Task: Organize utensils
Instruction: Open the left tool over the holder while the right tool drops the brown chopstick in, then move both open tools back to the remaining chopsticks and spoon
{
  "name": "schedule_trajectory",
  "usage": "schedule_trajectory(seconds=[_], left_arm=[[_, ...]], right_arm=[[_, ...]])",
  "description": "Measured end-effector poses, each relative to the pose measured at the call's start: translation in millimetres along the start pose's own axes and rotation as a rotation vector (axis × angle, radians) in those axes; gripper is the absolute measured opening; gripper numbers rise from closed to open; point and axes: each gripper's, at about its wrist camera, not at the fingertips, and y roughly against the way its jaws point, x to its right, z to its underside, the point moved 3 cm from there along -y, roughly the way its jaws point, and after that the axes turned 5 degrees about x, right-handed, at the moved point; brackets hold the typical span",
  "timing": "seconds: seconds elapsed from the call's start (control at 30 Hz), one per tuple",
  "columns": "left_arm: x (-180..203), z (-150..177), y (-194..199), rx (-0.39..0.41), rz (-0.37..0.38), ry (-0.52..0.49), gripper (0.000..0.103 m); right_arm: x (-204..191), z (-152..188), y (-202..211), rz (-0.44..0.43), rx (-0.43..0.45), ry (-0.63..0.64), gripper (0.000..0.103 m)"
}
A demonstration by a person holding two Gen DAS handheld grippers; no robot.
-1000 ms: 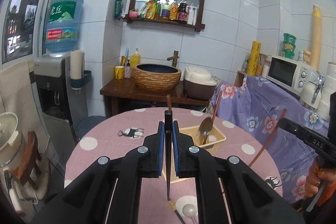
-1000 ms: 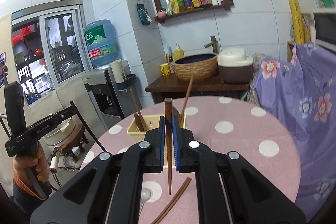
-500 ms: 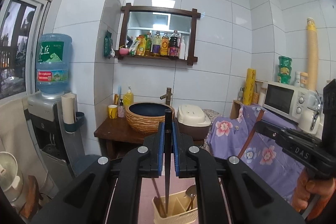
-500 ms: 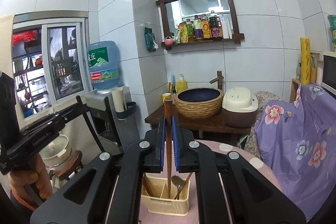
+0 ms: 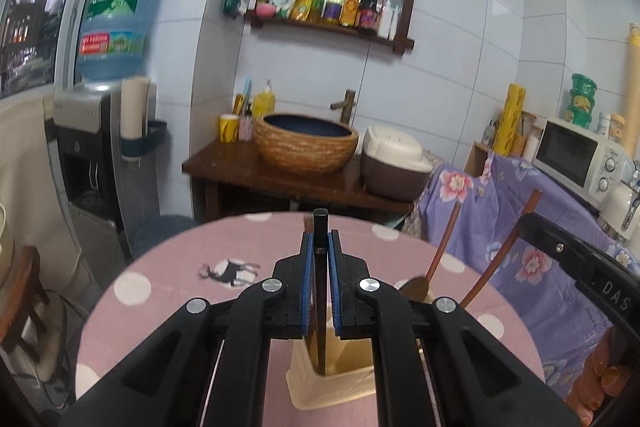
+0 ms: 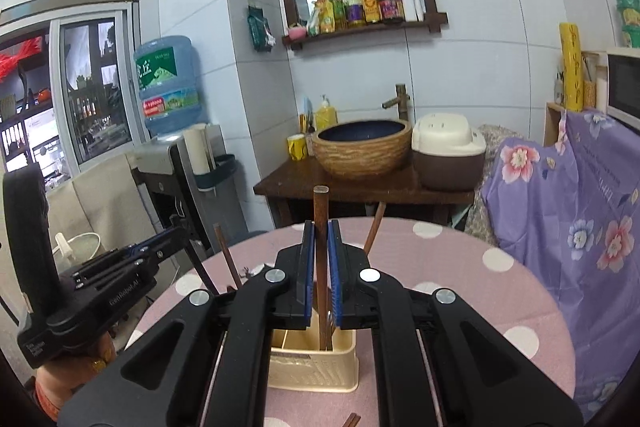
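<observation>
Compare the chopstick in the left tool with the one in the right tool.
The left tool clamps a black chopstick; the right tool clamps a reddish-brown chopstick. Both stand upright, lower ends inside the cream utensil holder.

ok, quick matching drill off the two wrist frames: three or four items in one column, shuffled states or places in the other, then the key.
Things:
1. left hand-held gripper
2. right hand-held gripper
3. spoon
4. cream utensil holder

States or places:
A. stands on the pink dotted tablecloth
B. shut on a brown chopstick
C. rests in the holder, handle leaning up to the right
D. shut on a black chopstick

Pairs: 1-D, 2-B, 3-C, 4-A
</observation>
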Motion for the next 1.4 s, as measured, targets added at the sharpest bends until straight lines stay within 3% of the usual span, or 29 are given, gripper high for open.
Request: schedule_trajectory(seconds=[0.1,0.4,0.43,0.47,0.53,0.57,0.67,0.73,0.93,1.13,1.4], left_arm=[[-4,13,-8,-0.033,0.0,0.012,0.008],[-2,16,-4,-0.024,0.012,-0.006,0.01],[-1,16,-1,-0.019,0.013,-0.01,0.016],[-2,17,1,-0.015,0.014,-0.009,0.033],[-3,20,10,-0.004,0.021,0.003,0.055],[-4,22,15,-0.002,0.025,0.007,0.056],[-4,34,26,-0.027,0.021,-0.015,0.067],[-8,46,35,-0.048,0.024,-0.015,0.073],[-35,97,50,-0.167,-0.023,0.014,0.074],[-49,153,51,-0.314,-0.048,0.024,0.069],[-38,190,58,-0.395,-0.042,-0.02,0.057]], right_arm=[[6,12,-7,0.013,-0.02,-0.022,0.008],[14,26,-11,0.011,-0.027,-0.056,0.004],[13,27,-9,0.012,-0.028,-0.052,0.004],[12,29,-6,0.018,-0.025,-0.046,0.004],[11,34,-1,0.028,-0.027,-0.036,0.006],[10,38,3,0.027,-0.031,-0.034,0.011],[8,53,15,0.026,-0.041,-0.032,0.047],[8,66,24,0.044,-0.055,-0.023,0.048],[9,128,37,0.1,-0.194,-0.004,0.048],[9,196,39,0.151,-0.349,-0.001,0.048],[-3,253,44,0.186,-0.482,0.021,0.048]])
